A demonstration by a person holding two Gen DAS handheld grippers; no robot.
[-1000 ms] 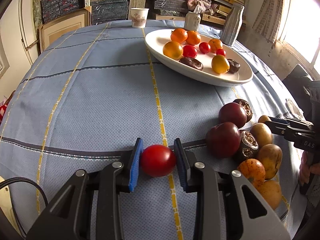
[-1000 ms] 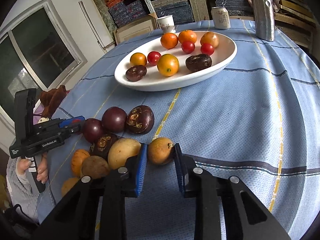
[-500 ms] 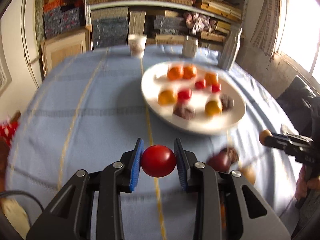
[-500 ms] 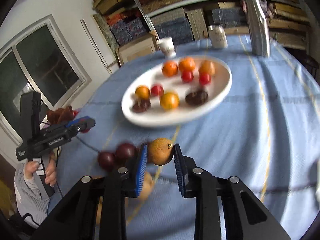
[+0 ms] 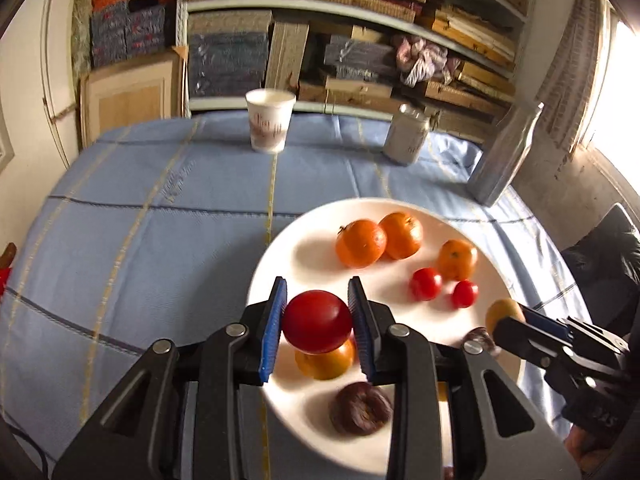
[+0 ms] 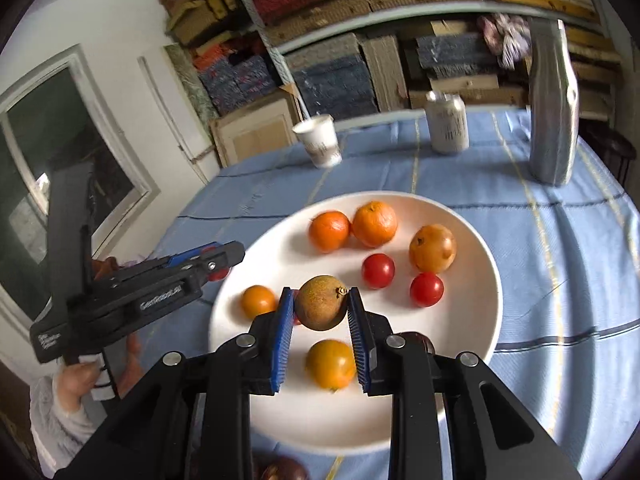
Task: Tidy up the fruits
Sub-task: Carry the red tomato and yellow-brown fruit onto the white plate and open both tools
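My left gripper [image 5: 318, 322] is shut on a red tomato [image 5: 318, 320] and holds it above the near left part of the white oval plate [image 5: 280, 256]. My right gripper [image 6: 321, 304] is shut on a brownish-yellow round fruit [image 6: 322, 302] over the middle of the same plate [image 6: 476, 320]. On the plate lie oranges [image 5: 360, 242], small red tomatoes [image 5: 425, 283], a yellow-orange fruit [image 6: 331, 363] and a dark brown fruit [image 5: 360, 408]. In the left wrist view the right gripper [image 5: 504, 314] reaches in from the right with its fruit. In the right wrist view the left gripper [image 6: 218, 264] enters from the left.
A blue checked cloth [image 5: 140, 240] covers the round table. At its far edge stand a paper cup [image 5: 269, 125], a can [image 5: 406, 136] and a silver bottle [image 5: 502, 156]. Shelves packed with boxes rise behind. A dark fruit [image 6: 284, 470] lies on the cloth below the plate.
Both grippers have lifted their fruits off the cloth and carried them forward over the plate. The pile of loose fruit has dropped almost out of both views.
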